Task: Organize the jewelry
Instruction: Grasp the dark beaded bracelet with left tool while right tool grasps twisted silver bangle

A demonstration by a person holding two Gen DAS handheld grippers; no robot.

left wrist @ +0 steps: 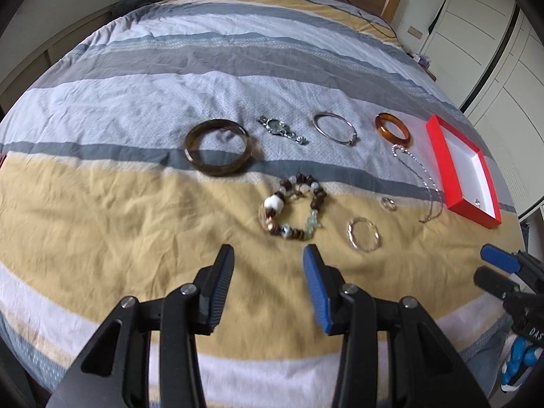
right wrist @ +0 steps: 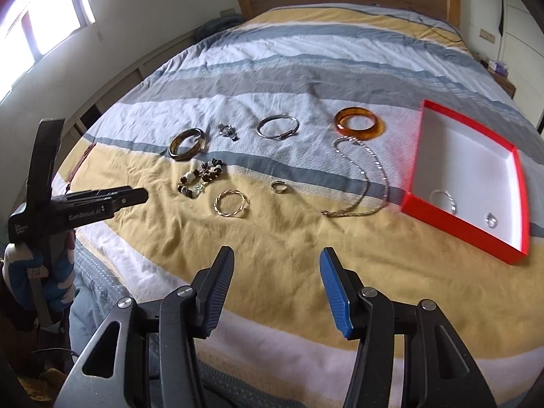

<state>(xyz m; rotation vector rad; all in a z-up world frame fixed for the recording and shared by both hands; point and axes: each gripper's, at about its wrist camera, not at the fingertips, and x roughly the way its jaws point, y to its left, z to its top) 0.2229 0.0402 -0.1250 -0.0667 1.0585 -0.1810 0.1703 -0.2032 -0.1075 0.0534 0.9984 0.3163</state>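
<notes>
1. Both tools sit nearest the cameras: the left tool (left wrist: 268,255) and the right tool (right wrist: 277,258) each hang over the yellow stripe of the bed (right wrist: 272,54), jaws apart, nothing between them.
2. Taking the red box (right wrist: 469,238) as landmark, the loose jewelry lies to its left on the bedspread, well apart from both tools.
3. Inside the box: one thin silver hoop (right wrist: 443,200) and one small ring (right wrist: 492,220), both near its front wall.
4. Just left of the box lies one silver chain (right wrist: 370,176); touching the chain's far end sits one amber bangle (right wrist: 358,124).
5. Farther left, in the far row: one silver bangle (right wrist: 278,127), one watch (right wrist: 228,132) and one dark brown bangle (right wrist: 187,143).
6. In the near row, left of the chain: one ring (right wrist: 279,187), one twisted gold hoop (right wrist: 232,203) and one beaded bracelet (right wrist: 200,180).
7. Count outside the box: eight pieces. Inside: two.
8. The step in hand looks like reaching for the next piece; the gold hoop and the beaded bracelet lie closest ahead of the left tool.
9. To do it well, I would bring one jaw inside the hoop and one outside, pinching the rim rather than pressing it flat into the soft cloth.
10. Thin pieces may sink into wrinkles, so a steep, slow approach seems wise.
</notes>
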